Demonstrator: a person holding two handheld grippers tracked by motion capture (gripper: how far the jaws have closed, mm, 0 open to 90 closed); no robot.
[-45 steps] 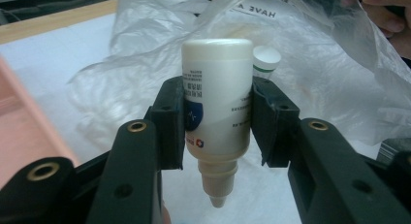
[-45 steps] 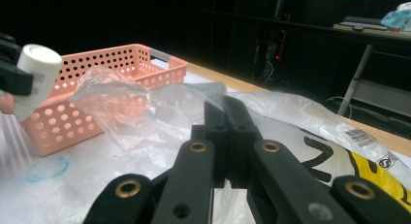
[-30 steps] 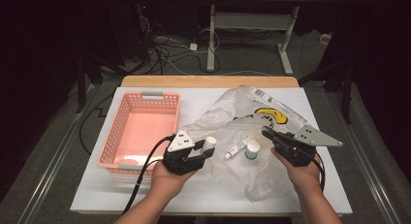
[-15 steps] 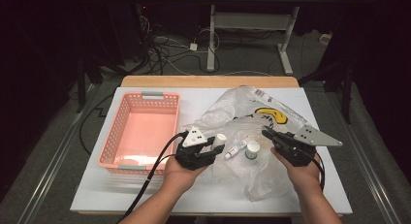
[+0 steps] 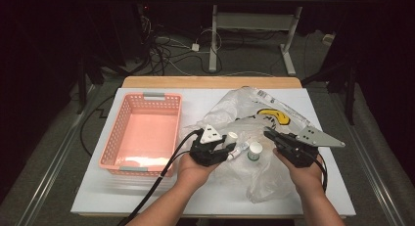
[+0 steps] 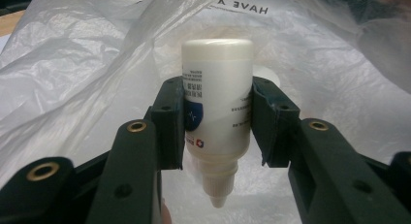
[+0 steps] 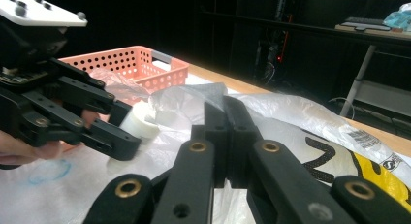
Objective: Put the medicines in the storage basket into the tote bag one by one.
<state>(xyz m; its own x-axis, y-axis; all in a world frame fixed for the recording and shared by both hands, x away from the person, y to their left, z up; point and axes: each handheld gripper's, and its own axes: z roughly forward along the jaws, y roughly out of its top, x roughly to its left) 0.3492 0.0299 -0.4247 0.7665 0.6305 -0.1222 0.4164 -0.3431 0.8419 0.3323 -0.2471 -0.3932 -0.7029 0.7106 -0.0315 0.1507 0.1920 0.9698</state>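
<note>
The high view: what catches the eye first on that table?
A coral basket sits at the table's left. Beside it sprawls a crumpled plastic bag with a yellow print. Over the bag, the left hand-held gripper clamps a small white bottle.

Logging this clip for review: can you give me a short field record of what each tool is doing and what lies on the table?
left tool: shut on a small white dropper bottle, nozzle pointing toward the camera
right tool: shut, jaws pressed together, pinching the plastic bag
bag: crumpled, translucent, yellow print
other item: white-capped bottle between the tools
basket: pink basket at table's left
surface: white table
</note>
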